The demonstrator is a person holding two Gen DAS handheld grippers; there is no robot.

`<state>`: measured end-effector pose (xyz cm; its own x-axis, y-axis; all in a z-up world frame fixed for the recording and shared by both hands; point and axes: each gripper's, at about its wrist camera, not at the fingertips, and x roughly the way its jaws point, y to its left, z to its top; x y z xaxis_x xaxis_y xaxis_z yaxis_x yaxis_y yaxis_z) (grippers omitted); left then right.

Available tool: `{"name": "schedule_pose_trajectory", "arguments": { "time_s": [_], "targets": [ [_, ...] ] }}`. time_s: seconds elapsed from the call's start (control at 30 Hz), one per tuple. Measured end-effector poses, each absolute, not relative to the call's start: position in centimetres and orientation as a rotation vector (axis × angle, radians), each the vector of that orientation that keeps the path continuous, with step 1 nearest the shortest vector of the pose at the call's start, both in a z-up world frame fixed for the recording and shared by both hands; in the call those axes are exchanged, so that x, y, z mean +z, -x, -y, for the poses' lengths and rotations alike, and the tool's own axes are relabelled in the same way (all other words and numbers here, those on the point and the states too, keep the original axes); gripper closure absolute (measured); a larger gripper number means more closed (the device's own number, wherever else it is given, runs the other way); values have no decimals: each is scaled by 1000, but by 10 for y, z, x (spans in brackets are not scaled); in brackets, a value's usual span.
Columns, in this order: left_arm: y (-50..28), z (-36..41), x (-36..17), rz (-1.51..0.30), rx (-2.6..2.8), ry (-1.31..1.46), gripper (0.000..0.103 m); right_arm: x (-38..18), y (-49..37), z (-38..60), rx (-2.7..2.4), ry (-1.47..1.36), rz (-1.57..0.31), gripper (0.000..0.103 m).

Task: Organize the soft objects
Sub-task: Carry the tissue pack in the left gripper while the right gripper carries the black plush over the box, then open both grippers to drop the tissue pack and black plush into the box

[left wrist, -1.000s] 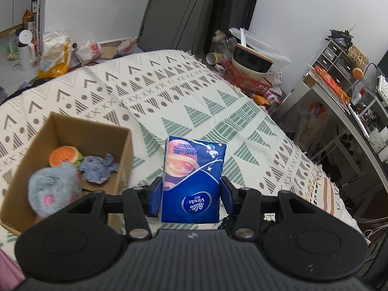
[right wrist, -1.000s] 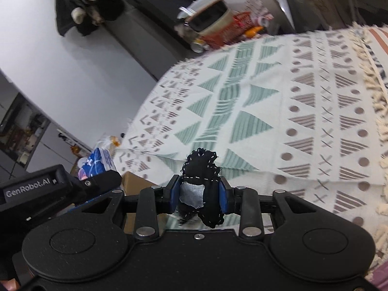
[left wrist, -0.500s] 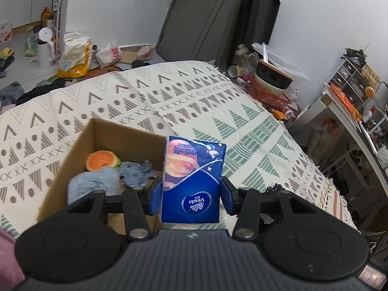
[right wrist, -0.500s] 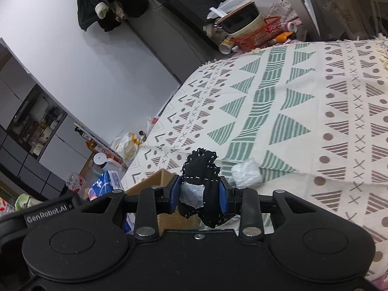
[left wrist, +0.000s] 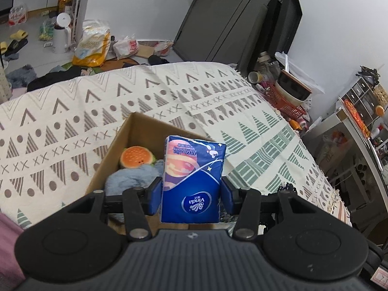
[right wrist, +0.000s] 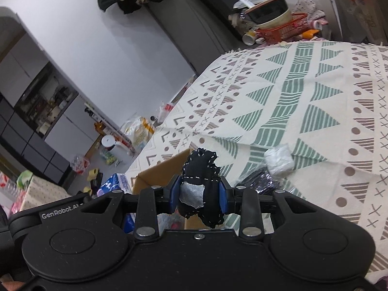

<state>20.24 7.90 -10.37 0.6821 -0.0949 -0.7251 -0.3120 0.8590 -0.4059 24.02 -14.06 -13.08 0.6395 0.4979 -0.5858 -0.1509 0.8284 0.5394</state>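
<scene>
In the left wrist view, the near end of the box [left wrist: 114, 150] is hidden behind the left gripper [left wrist: 191, 191], and the blue plush [left wrist: 135, 177] inside it is partly covered, so its shape cannot be made out. A burger toy [left wrist: 137, 157] is seen beside it in the box. A tissue pack [left wrist: 192, 179] is held upright over the box, its long side pointing up and away, with the logo at the near end. The pack is squeezed from both sides by the pads, so the jaws are set as wide as the pack. In the right wrist view, only a corner of the box [right wrist: 160, 174] is seen, and the tissue pack [right wrist: 116, 181] is mostly cut off by the other tool. A black cloth toy [right wrist: 202, 184] with white stitches is pinched tight by the right gripper [right wrist: 198, 197], standing up past the pads; what it is cannot be told. A white wad [right wrist: 278, 160] and a dark shiny thing [right wrist: 257, 181] lie on the blanket [right wrist: 315, 92] just beside the box.
</scene>
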Motion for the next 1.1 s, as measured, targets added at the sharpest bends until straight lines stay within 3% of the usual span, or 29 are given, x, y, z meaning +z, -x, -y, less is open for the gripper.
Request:
{"name": "schedule_pose_trajectory", "arguments": {
  "time_s": [0.83, 1.1],
  "targets": [
    [-199, -121, -145, -926, 120, 603, 54, -150, -239, 75, 483, -347, -911, 70],
    [-190, -123, -148, -956, 126, 617, 50, -150, -231, 76, 522, -367, -947, 59]
  ]
}}
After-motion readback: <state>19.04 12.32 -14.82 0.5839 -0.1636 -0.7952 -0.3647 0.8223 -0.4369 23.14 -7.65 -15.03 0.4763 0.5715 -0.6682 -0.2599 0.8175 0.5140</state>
